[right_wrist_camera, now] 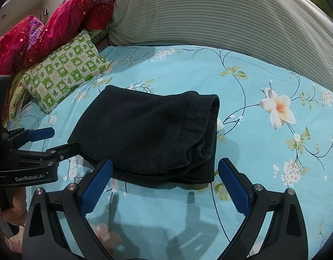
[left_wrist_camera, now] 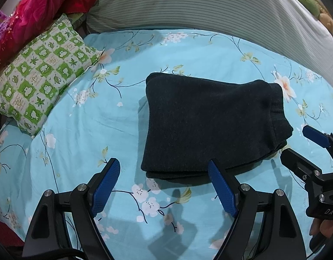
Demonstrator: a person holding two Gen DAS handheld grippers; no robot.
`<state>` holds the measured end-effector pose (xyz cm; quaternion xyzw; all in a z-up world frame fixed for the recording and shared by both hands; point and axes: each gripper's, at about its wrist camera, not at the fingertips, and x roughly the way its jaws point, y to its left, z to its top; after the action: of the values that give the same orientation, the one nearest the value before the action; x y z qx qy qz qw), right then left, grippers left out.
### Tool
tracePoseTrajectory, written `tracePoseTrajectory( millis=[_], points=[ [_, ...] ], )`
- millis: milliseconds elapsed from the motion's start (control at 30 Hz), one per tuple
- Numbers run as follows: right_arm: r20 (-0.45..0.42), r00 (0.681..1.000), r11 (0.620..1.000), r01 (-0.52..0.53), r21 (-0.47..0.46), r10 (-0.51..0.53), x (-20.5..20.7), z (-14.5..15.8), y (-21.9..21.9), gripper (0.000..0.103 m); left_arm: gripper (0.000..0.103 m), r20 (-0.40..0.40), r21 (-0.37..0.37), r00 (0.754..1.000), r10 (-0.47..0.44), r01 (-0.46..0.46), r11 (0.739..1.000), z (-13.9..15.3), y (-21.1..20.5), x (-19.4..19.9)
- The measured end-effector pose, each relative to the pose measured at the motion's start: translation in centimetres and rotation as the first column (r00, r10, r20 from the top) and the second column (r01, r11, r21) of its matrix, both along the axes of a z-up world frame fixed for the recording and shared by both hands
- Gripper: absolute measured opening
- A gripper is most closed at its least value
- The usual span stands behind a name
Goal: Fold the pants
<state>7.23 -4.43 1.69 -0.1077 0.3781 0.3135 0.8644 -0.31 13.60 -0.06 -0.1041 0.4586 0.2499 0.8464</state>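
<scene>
The dark pants lie folded into a compact thick rectangle on the blue floral bedsheet. My left gripper stands open just in front of the bundle's near edge, with nothing between its blue pads. In the right wrist view the same pants show their stacked layers at the right end. My right gripper is open too, at the near edge and holding nothing. Each gripper appears in the other's view: the right gripper by the bundle's right side, the left gripper by its left corner.
A green checked pillow lies at the left. Behind it sits a red quilt. A large grey striped duvet runs along the back. Bare bedsheet stretches right of the pants.
</scene>
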Motion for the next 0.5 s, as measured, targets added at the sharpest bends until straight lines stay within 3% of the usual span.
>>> tracePoseTrajectory(
  millis=[500],
  points=[
    [0.005, 1.000, 1.000, 0.002, 0.006, -0.002, 0.06, 0.21, 0.06, 0.098, 0.084, 0.002, 0.004, 1.000, 0.005, -0.005, 1.000, 0.26, 0.03, -0.09]
  ],
)
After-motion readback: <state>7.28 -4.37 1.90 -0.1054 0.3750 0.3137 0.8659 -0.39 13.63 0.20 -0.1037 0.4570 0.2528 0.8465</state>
